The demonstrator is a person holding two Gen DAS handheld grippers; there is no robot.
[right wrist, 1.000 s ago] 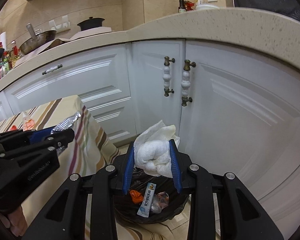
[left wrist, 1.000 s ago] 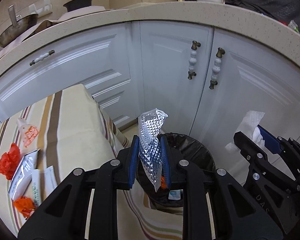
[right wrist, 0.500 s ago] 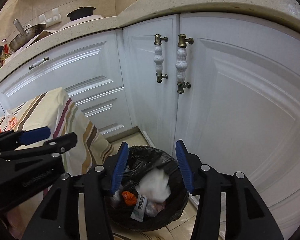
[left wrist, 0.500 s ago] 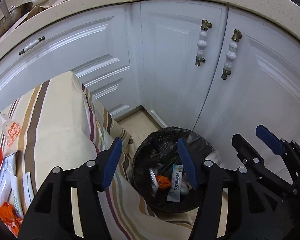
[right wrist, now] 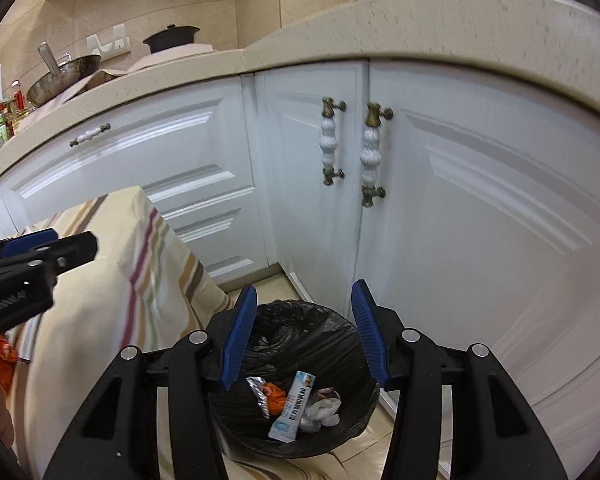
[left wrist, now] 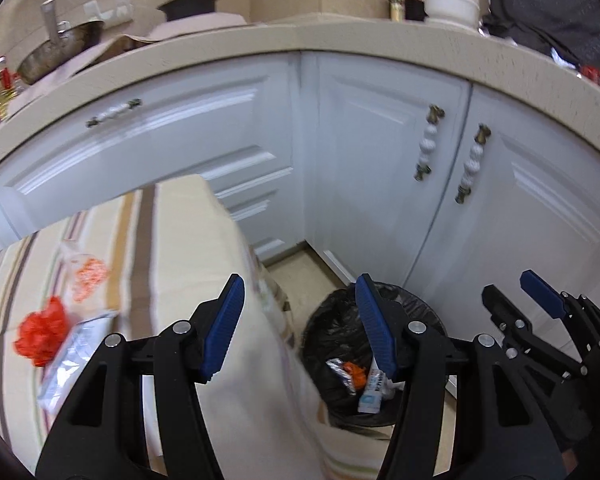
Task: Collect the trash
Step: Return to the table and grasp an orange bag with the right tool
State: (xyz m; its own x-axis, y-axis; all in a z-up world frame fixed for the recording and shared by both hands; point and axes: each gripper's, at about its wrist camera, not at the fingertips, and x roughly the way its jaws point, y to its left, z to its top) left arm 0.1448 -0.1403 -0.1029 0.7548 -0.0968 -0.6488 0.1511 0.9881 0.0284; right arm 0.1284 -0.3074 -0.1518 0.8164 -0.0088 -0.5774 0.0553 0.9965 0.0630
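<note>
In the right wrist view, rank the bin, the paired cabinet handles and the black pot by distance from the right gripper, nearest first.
1. Bin: directly below the open right gripper.
2. Cabinet handles: on the doors behind the bin.
3. Black pot: on the counter, far upper left.

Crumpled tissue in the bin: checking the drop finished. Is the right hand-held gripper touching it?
Apart. The right wrist view shows the right hand-held gripper open and empty, the tissue lying at the bin bottom.
</note>
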